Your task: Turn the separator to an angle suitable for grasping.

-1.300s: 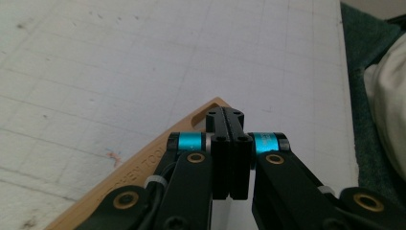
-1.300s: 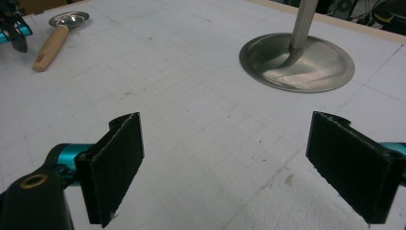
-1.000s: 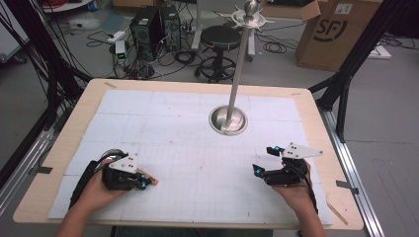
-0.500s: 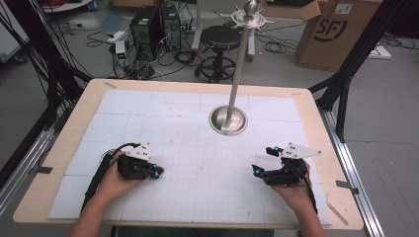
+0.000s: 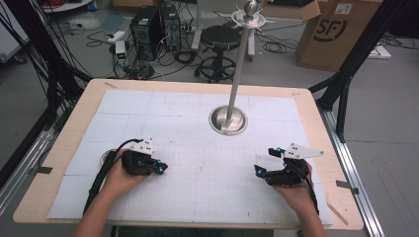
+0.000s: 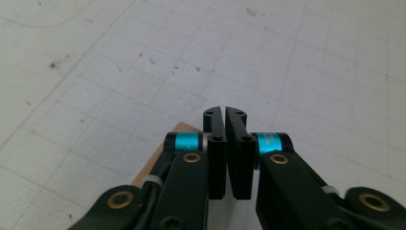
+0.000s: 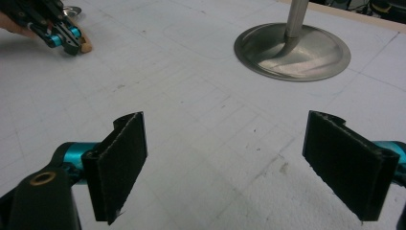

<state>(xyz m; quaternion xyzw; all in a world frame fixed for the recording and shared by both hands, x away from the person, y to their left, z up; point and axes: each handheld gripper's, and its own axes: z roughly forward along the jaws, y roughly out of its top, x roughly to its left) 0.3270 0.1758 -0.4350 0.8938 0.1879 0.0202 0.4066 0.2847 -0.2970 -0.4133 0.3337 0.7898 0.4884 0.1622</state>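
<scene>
Even, cool overhead light falls on the white gridded mat (image 5: pixel 197 148), bright but not burnt out, with only soft short shadows under the hands. The steel base (image 7: pixel 292 50) of the pole carries smeared highlights. In the gripper views the near jaws look soft and slightly blurred, the grid lines bow toward the edges, and the high view is grainy.

My left gripper (image 5: pixel 160 168) low over white gridded mat (image 5: pixel 197 197), hand (image 5: pixel 121 175) behind. Right gripper (image 5: pixel 267 163) near right, jaws apart. Metal pole stand (image 5: pixel 228 120) upright beyond, between them.
</scene>
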